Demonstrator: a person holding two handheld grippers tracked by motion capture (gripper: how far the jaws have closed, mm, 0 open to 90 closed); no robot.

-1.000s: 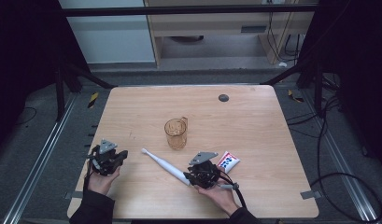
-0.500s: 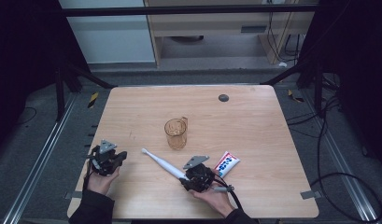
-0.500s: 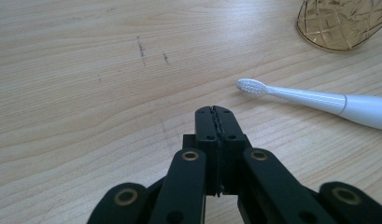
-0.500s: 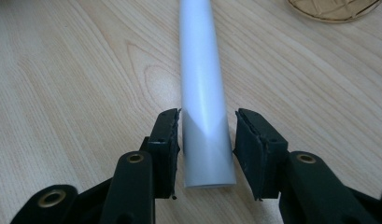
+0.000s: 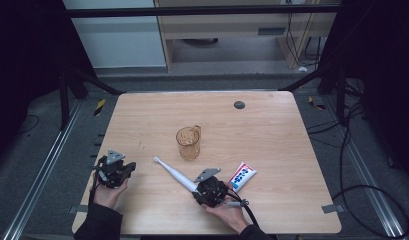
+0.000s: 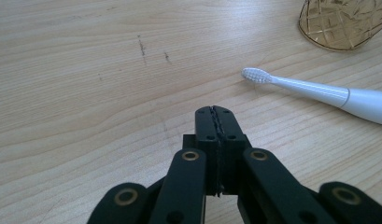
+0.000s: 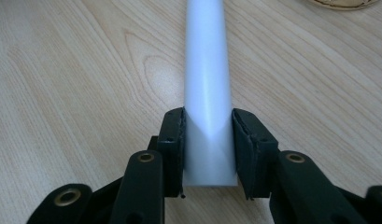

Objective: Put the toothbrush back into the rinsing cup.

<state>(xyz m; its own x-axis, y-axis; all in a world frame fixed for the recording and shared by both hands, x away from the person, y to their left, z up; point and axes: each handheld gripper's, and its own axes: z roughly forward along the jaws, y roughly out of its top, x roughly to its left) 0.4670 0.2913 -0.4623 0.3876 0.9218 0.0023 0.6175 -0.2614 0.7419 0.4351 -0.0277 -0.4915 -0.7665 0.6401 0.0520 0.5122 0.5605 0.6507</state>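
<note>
Your right gripper is clamped on the butt end of the toothbrush, which lies flat on the table with its head pointing away toward the cup, while your left gripper sits pinched together off to the side.

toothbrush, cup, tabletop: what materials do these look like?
White electric toothbrush: looks like smooth satin plastic, with a soft sheen along the handle; the right gripper is shut on its end. Its bristles are probably nylon.
Amber cut-pattern cup: see-through with a diamond relief, either glass or clear plastic; can't tell which.
Light wooden table: visible grain, matte; could be wood veneer or laminate.
</note>
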